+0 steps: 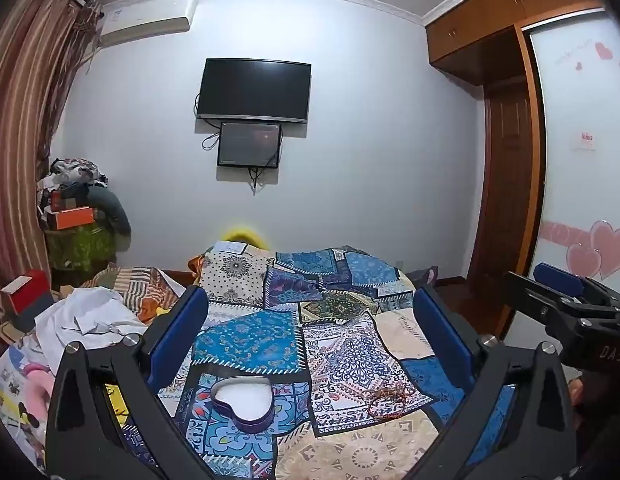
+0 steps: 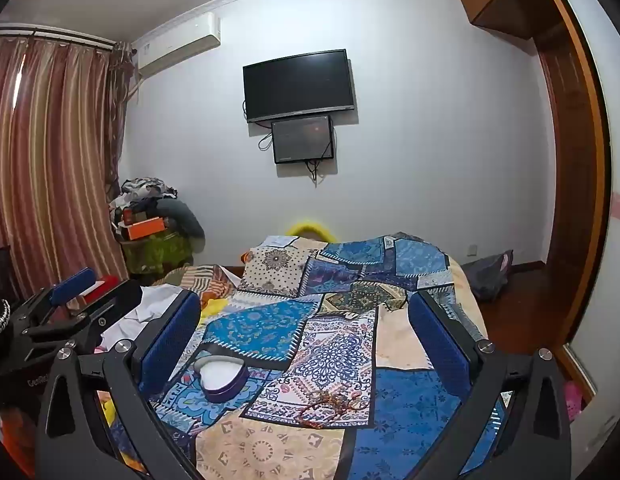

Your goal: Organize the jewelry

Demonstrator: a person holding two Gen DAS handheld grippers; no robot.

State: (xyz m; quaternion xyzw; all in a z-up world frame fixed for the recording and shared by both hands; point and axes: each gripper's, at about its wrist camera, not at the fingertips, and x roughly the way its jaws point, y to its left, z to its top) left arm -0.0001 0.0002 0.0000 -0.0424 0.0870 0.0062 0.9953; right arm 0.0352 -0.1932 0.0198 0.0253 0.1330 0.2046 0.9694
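Observation:
A purple heart-shaped tin (image 1: 242,402) with a white inside lies open on the patchwork bedspread (image 1: 341,344). It also shows in the right wrist view (image 2: 222,378). A tangle of reddish-brown beaded jewelry (image 1: 387,400) lies to its right, also seen in the right wrist view (image 2: 333,402). My left gripper (image 1: 310,336) is open and empty, held above the tin and the beads. My right gripper (image 2: 306,340) is open and empty above the same area. The right gripper shows at the right edge of the left wrist view (image 1: 565,300).
White cloth (image 1: 90,316) and mixed clutter lie on the bed's left side. A pile of boxes and clothes (image 1: 78,208) stands in the far left corner by the curtain. A wardrobe (image 1: 509,160) stands on the right.

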